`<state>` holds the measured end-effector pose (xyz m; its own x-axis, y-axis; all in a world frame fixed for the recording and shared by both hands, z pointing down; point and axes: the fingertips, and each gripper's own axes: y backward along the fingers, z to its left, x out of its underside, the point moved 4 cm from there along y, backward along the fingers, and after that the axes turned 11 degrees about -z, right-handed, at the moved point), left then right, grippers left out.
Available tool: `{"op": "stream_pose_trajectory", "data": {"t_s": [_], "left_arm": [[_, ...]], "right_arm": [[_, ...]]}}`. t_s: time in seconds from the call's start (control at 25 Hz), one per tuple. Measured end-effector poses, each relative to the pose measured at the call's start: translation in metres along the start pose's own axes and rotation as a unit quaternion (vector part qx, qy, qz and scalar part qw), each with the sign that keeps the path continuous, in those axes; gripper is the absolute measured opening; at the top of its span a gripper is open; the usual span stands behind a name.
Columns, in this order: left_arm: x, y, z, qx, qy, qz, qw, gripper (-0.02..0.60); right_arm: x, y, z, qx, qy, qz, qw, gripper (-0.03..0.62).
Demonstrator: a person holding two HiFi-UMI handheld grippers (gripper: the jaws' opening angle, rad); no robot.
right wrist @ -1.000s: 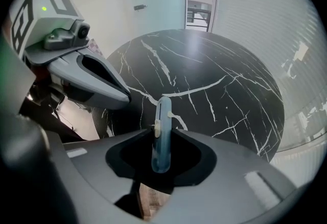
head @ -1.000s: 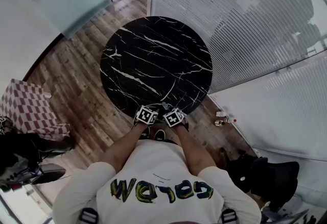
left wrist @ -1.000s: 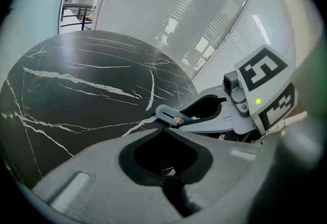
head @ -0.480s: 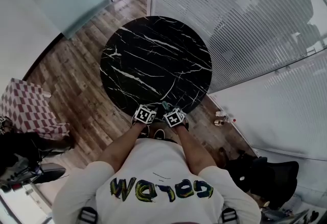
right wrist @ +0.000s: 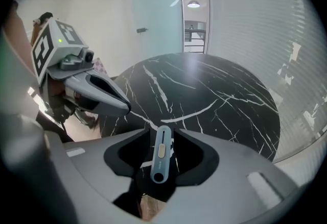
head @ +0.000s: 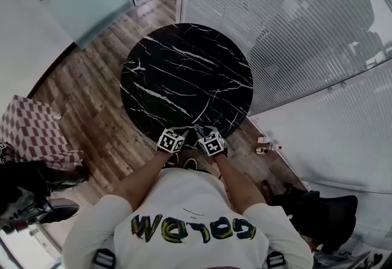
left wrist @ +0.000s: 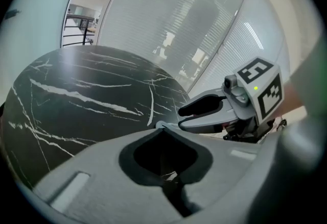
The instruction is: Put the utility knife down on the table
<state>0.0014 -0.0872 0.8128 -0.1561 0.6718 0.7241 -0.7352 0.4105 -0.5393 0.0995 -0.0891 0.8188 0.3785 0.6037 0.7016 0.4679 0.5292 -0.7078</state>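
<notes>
Your right gripper has just been opening its 2 jaws. They now stand spread, with the utility knife in the gap between them, not pinched. The knife lies at the near edge of the black marble table. Your left gripper, just beside the right, has its jaws pressed together on nothing.

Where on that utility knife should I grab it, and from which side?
Probably best: grip the utility knife across its slim middle, around the yellowish slider, closing on its two long sides. It's a narrow straight bar pointing toward the table, so come from its rounded near end. The right gripper, whose jaws have just been opening, straddles it that way.
</notes>
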Motion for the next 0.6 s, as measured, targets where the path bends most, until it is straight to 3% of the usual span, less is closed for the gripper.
{"op": "stream_pose_trajectory", "data": {"t_s": [0.4,0.6], "left_arm": [[-0.060,0.045,-0.011,0.019,-0.019,-0.091,0.9955,0.002],[-0.092,0.068,-0.035,0.032,-0.077,-0.133,0.9876,0.002]], "right_arm": [[-0.065,0.046,-0.003,-0.007,-0.011,-0.127,0.992,0.123],[-0.101,0.077,0.004,-0.020,-0.014,-0.190,0.982,0.103]]}}
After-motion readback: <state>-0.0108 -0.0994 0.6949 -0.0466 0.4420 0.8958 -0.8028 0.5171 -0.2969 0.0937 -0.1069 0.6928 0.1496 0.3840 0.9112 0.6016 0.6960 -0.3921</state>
